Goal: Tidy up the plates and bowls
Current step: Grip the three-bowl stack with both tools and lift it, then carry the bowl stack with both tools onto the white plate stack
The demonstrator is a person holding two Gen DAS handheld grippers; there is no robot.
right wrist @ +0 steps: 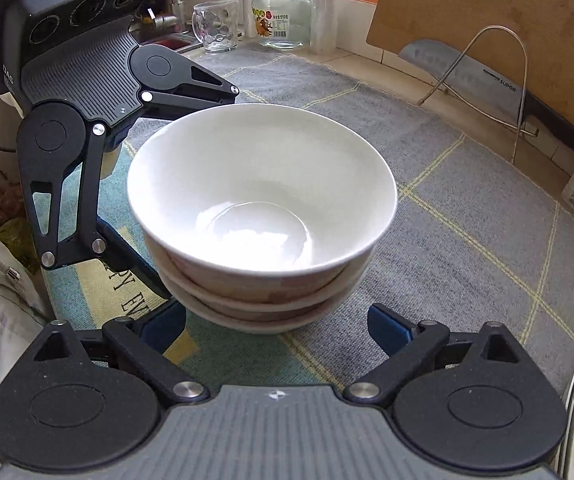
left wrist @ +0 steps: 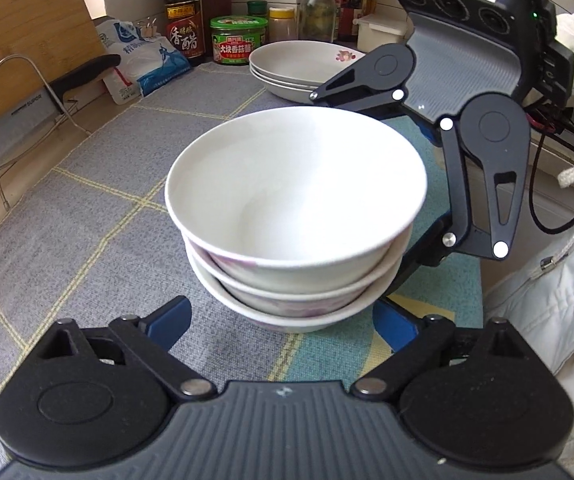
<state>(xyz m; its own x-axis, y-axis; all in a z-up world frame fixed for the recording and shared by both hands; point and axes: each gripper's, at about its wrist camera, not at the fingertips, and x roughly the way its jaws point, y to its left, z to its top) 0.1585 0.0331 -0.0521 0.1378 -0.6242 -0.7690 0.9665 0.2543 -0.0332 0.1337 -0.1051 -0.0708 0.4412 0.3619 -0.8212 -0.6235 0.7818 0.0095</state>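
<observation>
around the stack of three white ceramic bowls [left wrist: 295, 216], left gripper [left wrist: 283, 320] and right gripper [right wrist: 277, 322] both wide open, holding nothing; uneven squeeze could topple it.

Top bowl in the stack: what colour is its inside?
Plain white on the top bowl; clearest in the right wrist view.

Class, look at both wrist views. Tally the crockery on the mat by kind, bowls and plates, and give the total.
Bowls: 3, nested in one stack between the two open grippers.
Plates: 3, stacked near the jars at the back of the left wrist view.
Total: 6 pieces.
</observation>
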